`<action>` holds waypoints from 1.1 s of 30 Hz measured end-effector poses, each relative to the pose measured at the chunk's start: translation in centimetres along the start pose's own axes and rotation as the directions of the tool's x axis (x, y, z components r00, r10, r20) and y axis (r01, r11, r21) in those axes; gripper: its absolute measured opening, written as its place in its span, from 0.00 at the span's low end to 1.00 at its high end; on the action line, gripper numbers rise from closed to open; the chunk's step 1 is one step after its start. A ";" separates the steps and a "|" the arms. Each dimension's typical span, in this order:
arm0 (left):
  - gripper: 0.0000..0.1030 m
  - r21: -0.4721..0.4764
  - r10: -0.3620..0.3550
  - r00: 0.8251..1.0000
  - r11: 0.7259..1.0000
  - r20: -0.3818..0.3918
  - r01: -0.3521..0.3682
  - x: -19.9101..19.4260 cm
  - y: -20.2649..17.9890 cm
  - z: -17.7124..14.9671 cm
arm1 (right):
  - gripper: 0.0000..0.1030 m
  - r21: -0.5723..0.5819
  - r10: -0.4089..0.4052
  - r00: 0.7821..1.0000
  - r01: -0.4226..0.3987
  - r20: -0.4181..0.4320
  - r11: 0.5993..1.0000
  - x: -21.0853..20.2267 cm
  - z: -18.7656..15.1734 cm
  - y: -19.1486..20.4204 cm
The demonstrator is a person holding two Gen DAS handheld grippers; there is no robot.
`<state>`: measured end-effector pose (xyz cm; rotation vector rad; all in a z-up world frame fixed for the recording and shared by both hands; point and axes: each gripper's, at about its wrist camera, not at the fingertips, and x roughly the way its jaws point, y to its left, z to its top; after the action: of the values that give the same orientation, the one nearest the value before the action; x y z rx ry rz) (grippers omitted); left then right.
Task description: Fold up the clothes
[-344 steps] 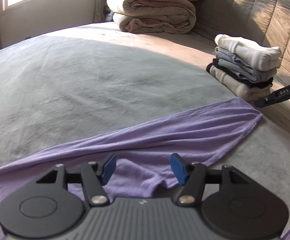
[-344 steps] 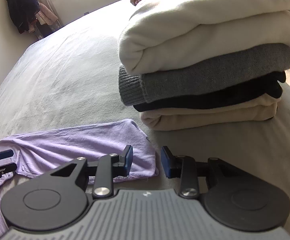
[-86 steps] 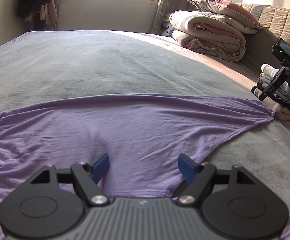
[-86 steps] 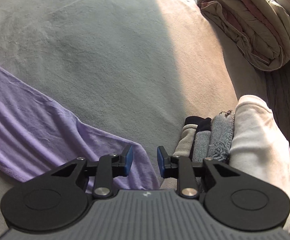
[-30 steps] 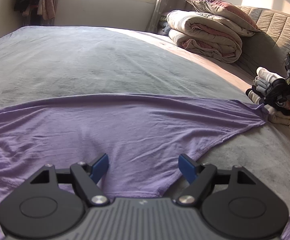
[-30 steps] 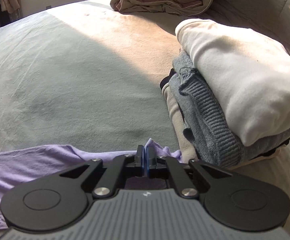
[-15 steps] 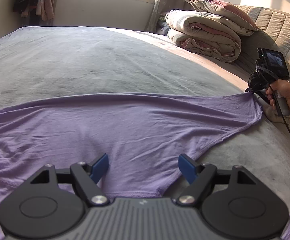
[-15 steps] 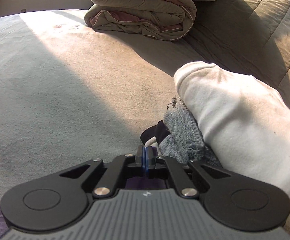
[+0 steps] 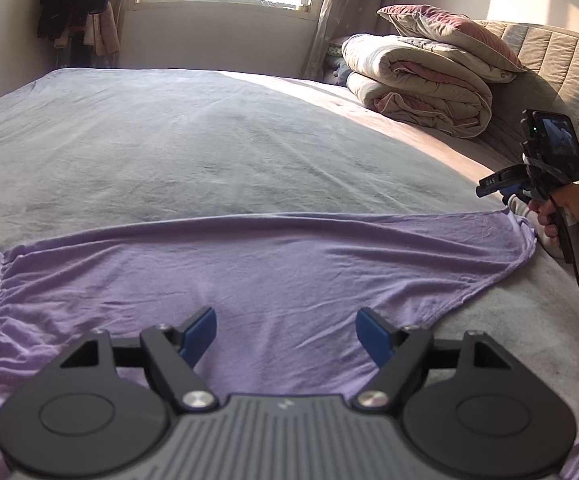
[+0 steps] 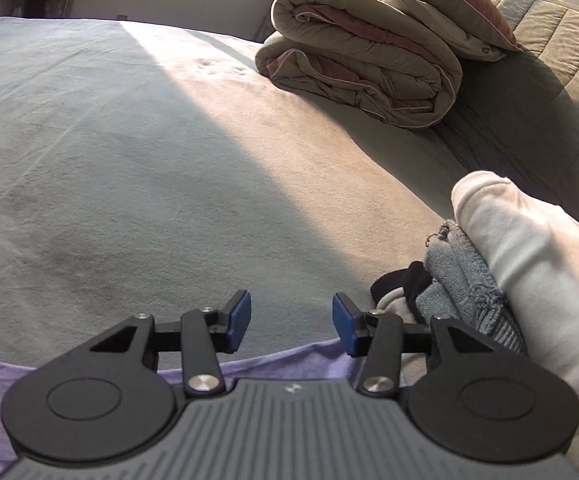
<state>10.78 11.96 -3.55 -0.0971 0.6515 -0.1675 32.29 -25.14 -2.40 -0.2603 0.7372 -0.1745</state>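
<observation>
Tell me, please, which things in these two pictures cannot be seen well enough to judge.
- Purple garment: in the left wrist view its near edge is hidden under the left gripper, and the frame cuts its left end.
- Stack of folded clothes: in the right wrist view the frame edge and the right gripper cover its lower layers.
- Dark hanging clothes: too dim to identify.

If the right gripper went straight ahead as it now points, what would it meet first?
Probably the bare grey bedspread. The right gripper is open, aimed down past the purple garment's edge. The stack of folded clothes sits off to its right; depth is unclear.
</observation>
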 end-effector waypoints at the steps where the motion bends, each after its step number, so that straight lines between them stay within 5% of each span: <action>1: 0.76 -0.001 0.028 1.000 1.000 0.010 -0.028 -0.2 0.7 0.3 | 0.47 -0.014 0.048 0.999 -0.048 0.003 0.999 -0.4 0.1 0.4; 5: 0.76 -0.053 0.176 0.984 0.983 0.010 -0.175 -0.6 4.4 1.1 | 0.47 -0.099 0.291 0.956 -0.292 -0.030 0.951 -2.2 -0.1 2.8; 8: 0.76 -0.101 0.315 0.949 0.944 -0.016 -0.315 -0.6 7.5 1.2 | 0.47 -0.188 0.414 0.908 -0.418 -0.063 0.889 -3.7 -0.5 4.9; 12: 0.74 -0.154 0.419 0.904 0.891 -0.082 -0.427 -0.1 10.7 0.5 | 0.47 -0.276 0.481 0.871 -0.490 -0.105 0.827 -4.5 -0.6 6.8; 16: 0.78 -0.082 0.517 0.852 0.849 -0.083 -0.523 0.2 10.6 0.4 | 0.47 -0.334 0.481 0.861 -0.507 -0.163 0.794 -3.8 -0.9 8.7; 18: 0.78 -0.138 0.498 0.861 0.850 -0.102 -0.508 0.0 11.5 0.3 | 0.39 -0.351 0.473 0.864 -0.503 -0.173 0.790 -3.6 -1.1 9.4; 19: 0.79 -0.151 0.491 0.865 0.852 -0.105 -0.502 0.0 11.7 0.3 | 0.17 -0.348 0.482 0.857 -0.514 -0.179 0.784 -3.7 -1.1 9.6; 21: 0.79 -0.165 0.484 0.868 0.853 -0.108 -0.496 -0.1 12.0 0.3 | 0.03 -0.366 0.485 0.855 -0.517 -0.182 0.774 -4.0 -1.2 10.2; 27: 0.79 -0.168 0.484 0.869 0.852 -0.107 -0.495 -0.1 11.9 0.3 | 0.00 -0.384 0.427 0.894 -0.446 -0.138 0.809 -3.6 -0.3 10.5; 33: 0.80 -0.169 0.484 0.869 0.852 -0.106 -0.495 0.0 11.8 0.3 | 0.01 -0.358 0.466 0.873 -0.485 -0.143 0.798 -4.2 0.1 11.1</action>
<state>12.39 23.58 -4.99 -0.1081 0.7317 0.3913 30.01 -13.46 -2.97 -0.4360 0.8607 0.4565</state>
